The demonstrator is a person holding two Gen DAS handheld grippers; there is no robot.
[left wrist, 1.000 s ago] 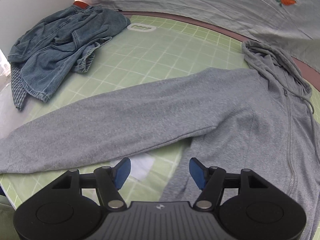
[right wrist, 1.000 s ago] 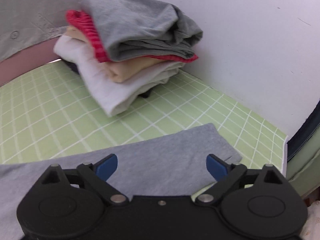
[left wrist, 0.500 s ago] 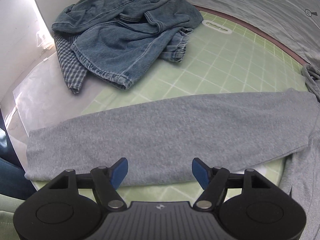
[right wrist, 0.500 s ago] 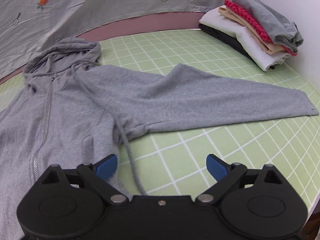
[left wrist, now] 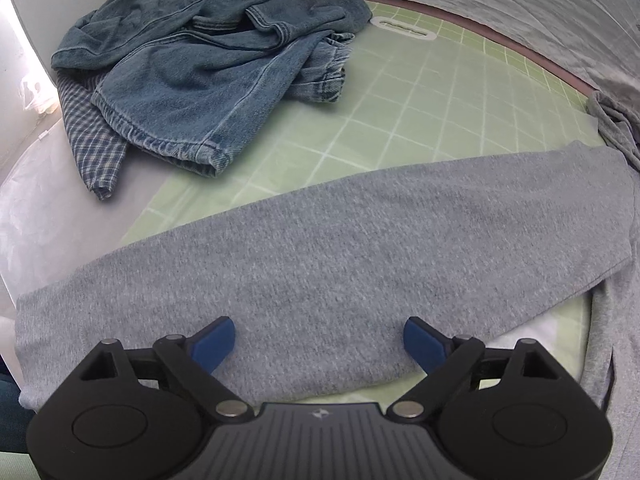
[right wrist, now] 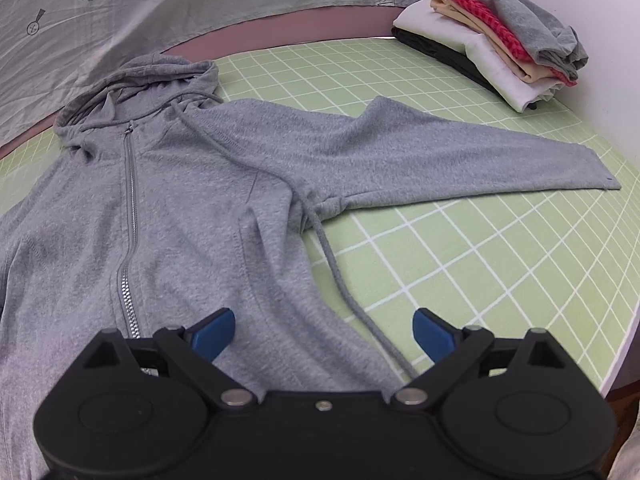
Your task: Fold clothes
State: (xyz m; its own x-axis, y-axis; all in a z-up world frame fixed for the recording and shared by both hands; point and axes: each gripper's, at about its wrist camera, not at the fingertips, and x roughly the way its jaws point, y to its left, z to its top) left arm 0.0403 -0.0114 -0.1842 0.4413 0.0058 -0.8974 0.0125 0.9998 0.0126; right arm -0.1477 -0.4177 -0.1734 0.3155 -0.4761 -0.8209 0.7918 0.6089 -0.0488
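A grey zip hoodie (right wrist: 192, 208) lies flat, front up, on the green grid mat (right wrist: 500, 264), both sleeves stretched sideways. In the left wrist view one sleeve (left wrist: 360, 256) runs across the frame, its cuff at lower left. My left gripper (left wrist: 319, 340) hovers just above that sleeve near the cuff end; its jaws are opening and the blue pads do not press the cloth. My right gripper (right wrist: 323, 334) stands open over the hoodie's lower side edge, with the drawstring (right wrist: 340, 280) trailing between its fingers. The other sleeve (right wrist: 460, 160) reaches right.
A crumpled pile of blue denim (left wrist: 208, 64) over a checked shirt (left wrist: 96, 148) sits at the mat's far left. A stack of folded clothes (right wrist: 504, 40) stands at the far right by a white wall. Grey printed cloth (right wrist: 200, 4) lies behind the mat.
The left gripper moved out along the sleeve toward the cuff and widened its jaws. The right gripper swung from the folded stack and far cuff back over the hoodie's body.
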